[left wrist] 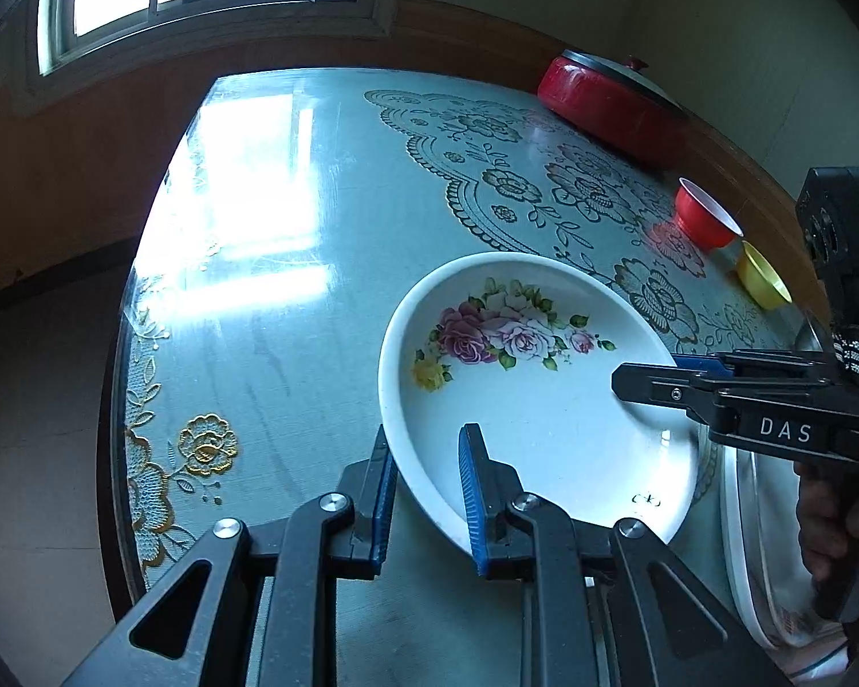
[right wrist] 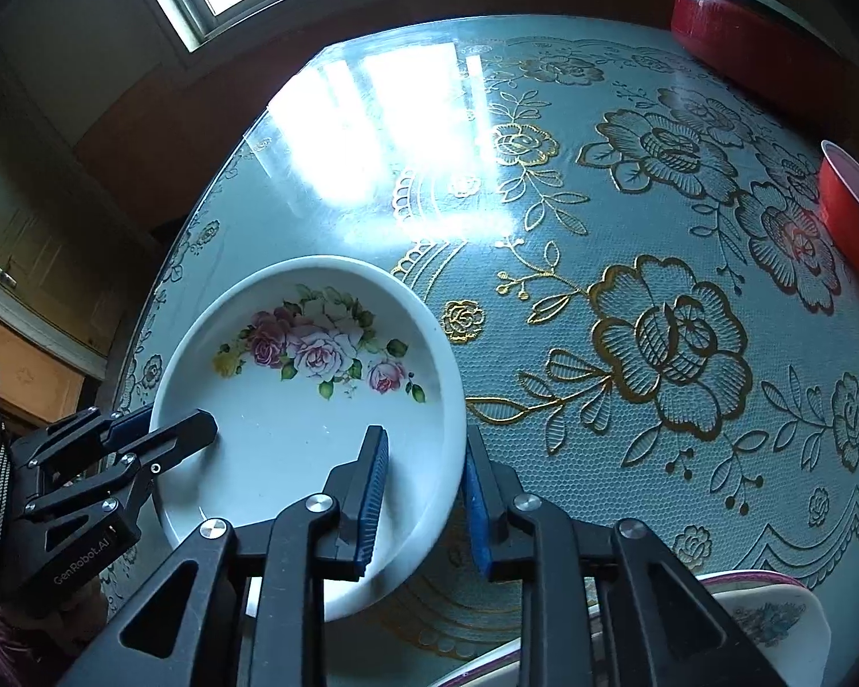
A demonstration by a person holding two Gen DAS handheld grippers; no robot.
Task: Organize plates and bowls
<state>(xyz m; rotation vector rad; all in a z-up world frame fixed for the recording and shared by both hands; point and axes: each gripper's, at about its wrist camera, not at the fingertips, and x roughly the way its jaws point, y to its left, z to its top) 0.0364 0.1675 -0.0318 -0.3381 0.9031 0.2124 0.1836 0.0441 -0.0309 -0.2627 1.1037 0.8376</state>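
A white plate with a rose print [left wrist: 521, 401] sits tilted above the lace-covered table; it also shows in the right wrist view [right wrist: 292, 401]. My left gripper [left wrist: 426, 492] straddles its left rim, one pad under it and one inside, with a gap still showing. My right gripper [right wrist: 421, 498] straddles the opposite rim the same way; it shows in the left wrist view [left wrist: 647, 380] reaching over the plate. A red bowl [left wrist: 704, 217] and a yellow bowl [left wrist: 764, 277] stand at the far right.
A red lidded pot [left wrist: 607, 97] stands at the back right by the wall. Another plate [left wrist: 756, 544] lies at the right near edge; it also shows in the right wrist view [right wrist: 773, 612]. The table's left edge [left wrist: 123, 401] drops to the floor.
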